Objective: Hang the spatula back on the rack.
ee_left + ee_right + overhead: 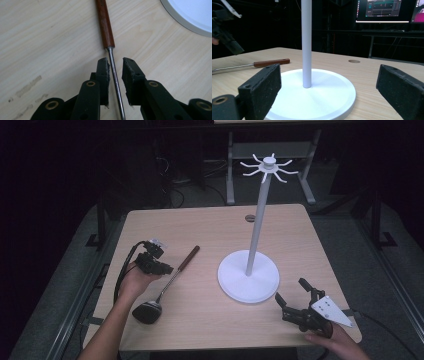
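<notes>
The thin metal shaft of the wooden-handled black ladle [115,80] is straddled, untouched, by the slightly spread left tongs [115,61]; the right tongs [329,82] are held wide apart before the white round-based stand [322,100].

Ladle [167,280] lies left of stand [248,275] (both on table [210,227]).

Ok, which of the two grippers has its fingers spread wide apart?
The right gripper, near the white stand's round base. The left gripper has its fingers nearly closed around the ladle's thin metal shaft.
</notes>
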`<state>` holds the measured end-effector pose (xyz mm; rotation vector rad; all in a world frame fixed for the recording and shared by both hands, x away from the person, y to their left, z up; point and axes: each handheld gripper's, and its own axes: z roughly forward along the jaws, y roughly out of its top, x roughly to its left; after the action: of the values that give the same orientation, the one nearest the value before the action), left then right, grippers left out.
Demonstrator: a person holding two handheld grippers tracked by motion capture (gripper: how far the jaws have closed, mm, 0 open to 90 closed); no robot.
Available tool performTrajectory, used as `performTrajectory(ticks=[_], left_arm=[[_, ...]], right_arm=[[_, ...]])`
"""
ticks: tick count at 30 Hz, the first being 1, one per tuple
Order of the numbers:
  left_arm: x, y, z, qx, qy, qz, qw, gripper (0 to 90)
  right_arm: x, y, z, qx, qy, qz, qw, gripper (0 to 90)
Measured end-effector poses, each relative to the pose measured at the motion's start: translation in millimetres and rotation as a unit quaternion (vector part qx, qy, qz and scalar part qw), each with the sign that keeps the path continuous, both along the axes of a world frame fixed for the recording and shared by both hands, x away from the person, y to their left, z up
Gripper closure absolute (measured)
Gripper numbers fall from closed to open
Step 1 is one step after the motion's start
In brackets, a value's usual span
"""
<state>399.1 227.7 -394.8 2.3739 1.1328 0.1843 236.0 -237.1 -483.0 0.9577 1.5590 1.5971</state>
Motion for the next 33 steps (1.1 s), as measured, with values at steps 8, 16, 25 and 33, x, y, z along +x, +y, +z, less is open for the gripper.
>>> performTrajectory(ticks=[8,16,25,33], left_arm=[[21.5,-14.9,-1.0,0.017,0.021,-0.015,0.9995,65.8],[42.5,-35.0,-13.0,0.051,0.043,-0.026,0.9975,61.4],[55.0,-48.7,-28.4,0.067,0.052,-0.019,0.9962,61.5],[60.6,-53.3,-39.7,0.086,0.063,-0.021,0.9941,63.0]], right_arm=[[-0.1,-0.3,0.1,-0.001,0.001,0.001,1.0000,5.5],[0.0,-0.2,0.0,0.000,0.001,0.001,1.0000,5.5],[0.2,-0.4,0.0,0.001,0.000,0.002,1.0000,5.5],[0.1,-0.2,0.0,0.000,0.000,0.002,1.0000,5.5]])
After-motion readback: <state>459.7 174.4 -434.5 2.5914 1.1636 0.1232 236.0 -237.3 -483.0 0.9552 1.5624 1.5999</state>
